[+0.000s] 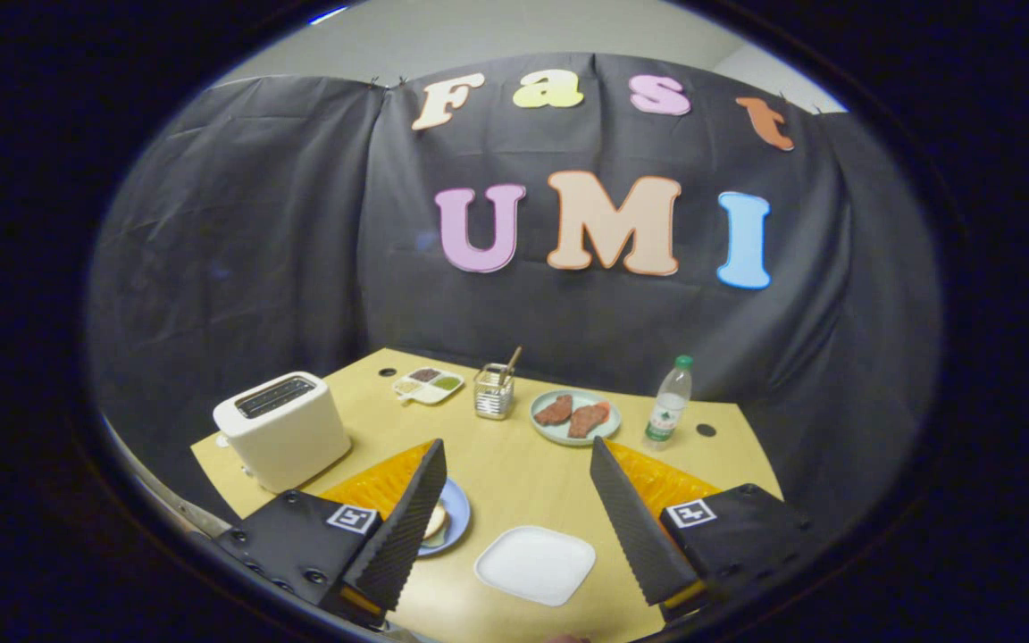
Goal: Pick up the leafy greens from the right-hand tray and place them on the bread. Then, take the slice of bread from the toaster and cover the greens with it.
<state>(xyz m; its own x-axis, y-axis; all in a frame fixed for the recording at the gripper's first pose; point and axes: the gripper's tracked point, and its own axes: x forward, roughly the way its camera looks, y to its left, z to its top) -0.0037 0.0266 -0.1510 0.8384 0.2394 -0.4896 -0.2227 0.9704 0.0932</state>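
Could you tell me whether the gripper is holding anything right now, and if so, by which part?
Nothing is held: the gripper is open, its fingers spread wide above the table.

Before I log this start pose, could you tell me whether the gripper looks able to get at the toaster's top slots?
Probably yes: the gripper hangs open above the table, and the toaster stands beyond its left finger with nothing over its slots.

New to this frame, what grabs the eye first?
The tool stands open above the table, its two dark ribbed fingers spread wide with nothing between them. A white toaster stands left beyond them; a white plate lies between the fingers, and a green plate of meat beside a water bottle sits farther back.
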